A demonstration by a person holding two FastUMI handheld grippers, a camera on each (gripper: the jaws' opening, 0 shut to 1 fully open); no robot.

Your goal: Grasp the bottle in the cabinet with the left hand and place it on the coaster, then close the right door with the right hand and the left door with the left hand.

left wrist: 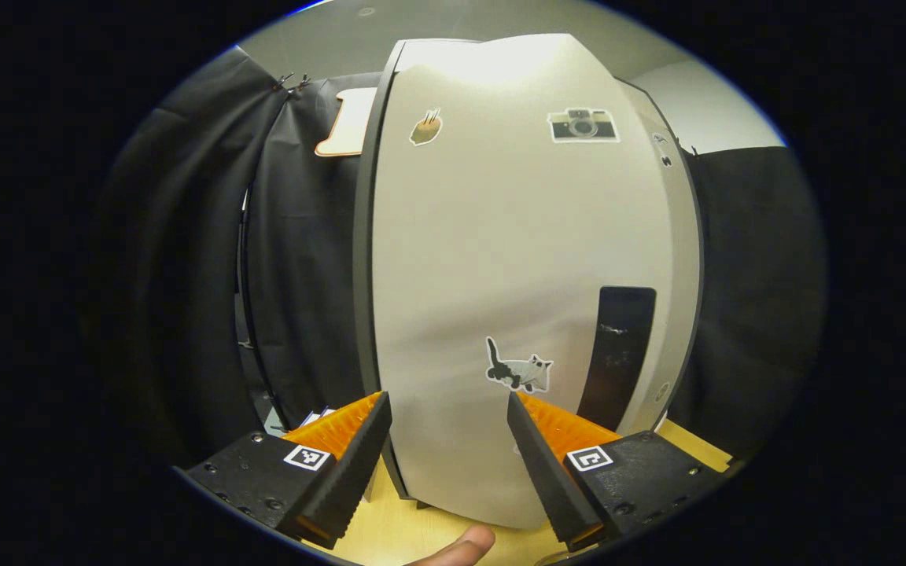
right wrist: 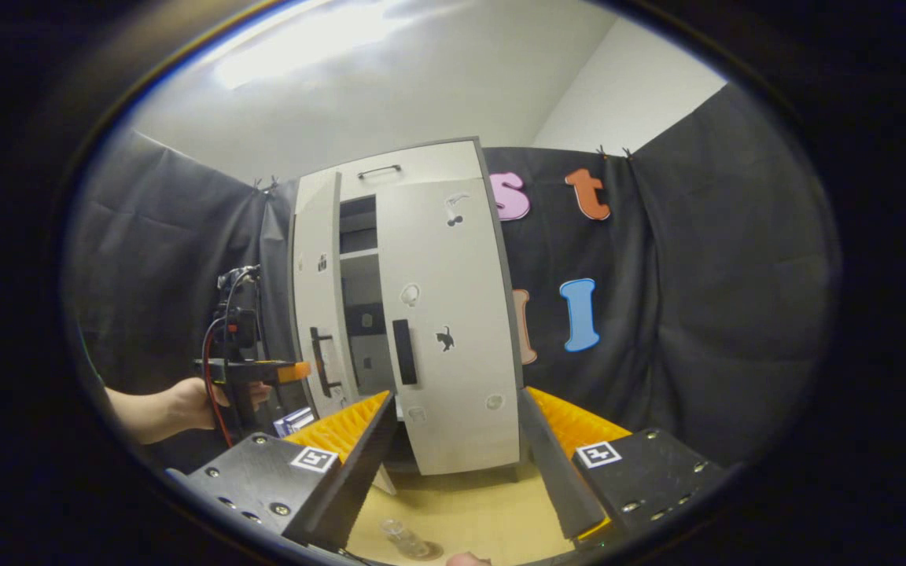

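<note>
The white cabinet's left door (left wrist: 516,259), with stickers and a dark handle (left wrist: 616,354), stands close in front of my left gripper (left wrist: 447,401), which is open with nothing between its fingers. In the right gripper view the left door (right wrist: 315,314) stands ajar and the right door (right wrist: 453,338) looks shut against the cabinet. A hand holds the left gripper (right wrist: 300,371) just left of the ajar door's outer face. My right gripper (right wrist: 457,397) is open, back from the cabinet. A small clear bottle (right wrist: 406,538) stands on the wooden table near that view's bottom edge.
The cabinet stands on a light wooden table (right wrist: 484,511), with black cloth walls behind and to both sides. A drawer with a handle (right wrist: 378,170) tops the cabinet. A fingertip (left wrist: 461,546) shows at the bottom of the left gripper view.
</note>
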